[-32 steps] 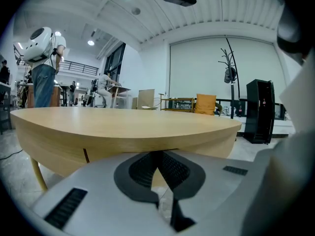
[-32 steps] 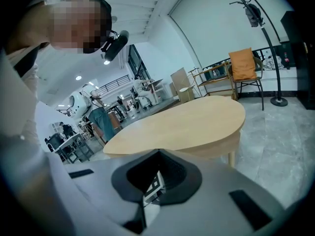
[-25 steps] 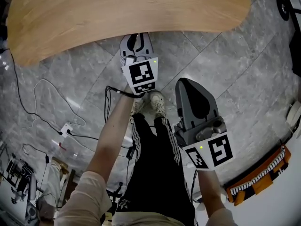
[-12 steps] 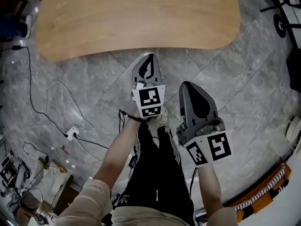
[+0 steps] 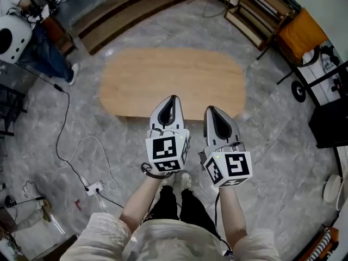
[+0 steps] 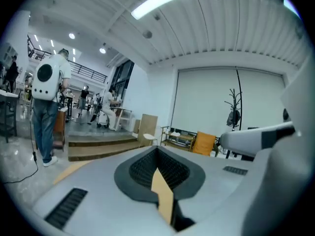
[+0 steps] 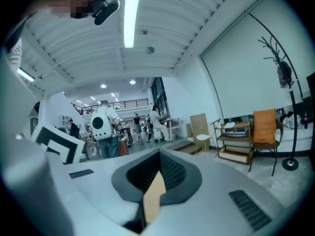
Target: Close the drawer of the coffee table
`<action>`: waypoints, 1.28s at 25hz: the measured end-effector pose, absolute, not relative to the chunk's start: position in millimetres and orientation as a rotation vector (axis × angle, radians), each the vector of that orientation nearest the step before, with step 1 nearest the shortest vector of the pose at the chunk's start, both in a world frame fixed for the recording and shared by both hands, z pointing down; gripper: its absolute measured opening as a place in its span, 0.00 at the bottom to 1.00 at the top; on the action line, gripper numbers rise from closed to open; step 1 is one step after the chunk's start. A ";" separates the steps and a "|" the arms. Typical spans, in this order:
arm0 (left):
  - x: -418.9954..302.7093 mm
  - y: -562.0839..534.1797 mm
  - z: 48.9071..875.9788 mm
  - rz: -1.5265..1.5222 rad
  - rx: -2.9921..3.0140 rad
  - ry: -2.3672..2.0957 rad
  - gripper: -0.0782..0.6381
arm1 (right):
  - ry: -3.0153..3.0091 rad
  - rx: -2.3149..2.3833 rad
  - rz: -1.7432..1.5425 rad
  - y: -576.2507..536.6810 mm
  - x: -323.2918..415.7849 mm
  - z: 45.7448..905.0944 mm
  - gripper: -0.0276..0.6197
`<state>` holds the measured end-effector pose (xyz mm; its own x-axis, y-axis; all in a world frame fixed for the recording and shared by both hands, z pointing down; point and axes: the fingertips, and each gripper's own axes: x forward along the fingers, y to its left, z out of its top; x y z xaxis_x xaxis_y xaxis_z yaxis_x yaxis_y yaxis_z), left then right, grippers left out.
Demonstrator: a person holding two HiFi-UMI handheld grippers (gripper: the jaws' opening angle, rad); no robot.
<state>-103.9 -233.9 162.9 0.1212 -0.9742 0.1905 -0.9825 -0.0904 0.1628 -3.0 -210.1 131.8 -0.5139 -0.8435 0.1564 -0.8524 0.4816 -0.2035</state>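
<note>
The oval wooden coffee table (image 5: 174, 80) stands on the grey stone floor in front of me, its whole top in the head view. No drawer shows on it from here. My left gripper (image 5: 172, 99) and right gripper (image 5: 213, 110) are held side by side, high above the table's near edge and pointing almost level into the room. Both have their jaws together with nothing between them. In the left gripper view the left gripper (image 6: 157, 150) shows only a tan sliver of the table (image 6: 69, 171) beside it. The right gripper (image 7: 158, 154) faces the room.
Cables and a power strip (image 5: 95, 188) lie on the floor at the left. Wooden steps (image 5: 125, 10) run behind the table. A shelf (image 5: 255, 10) and an orange chair (image 5: 302, 34) stand at the back right. A person with a white backpack (image 5: 11, 37) is at the far left.
Both grippers have risen sharply and now sit level with each other. My view has lifted too: the table, once close under the grippers, now lies farther below and is wholly in view.
</note>
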 end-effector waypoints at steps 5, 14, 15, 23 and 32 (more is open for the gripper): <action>-112.9 -182.8 39.1 -0.032 2.224 -1.932 0.12 | -2.696 1.622 0.253 -182.9 -7.8 20.5 0.05; -111.6 -93.1 -26.9 0.021 2.315 -1.998 0.12 | -2.741 1.510 0.169 -102.0 -21.1 -17.0 0.05; -112.7 -89.0 -25.8 0.029 2.316 -2.010 0.12 | -2.747 1.487 0.177 -95.4 -24.8 -12.4 0.05; -118.1 -64.9 -6.2 0.094 2.278 -2.053 0.12 | -2.748 1.391 0.264 -71.2 -39.8 16.7 0.05; -109.3 -65.0 10.2 0.134 2.289 -2.003 0.12 | -2.701 1.418 0.259 -66.6 -32.3 29.0 0.05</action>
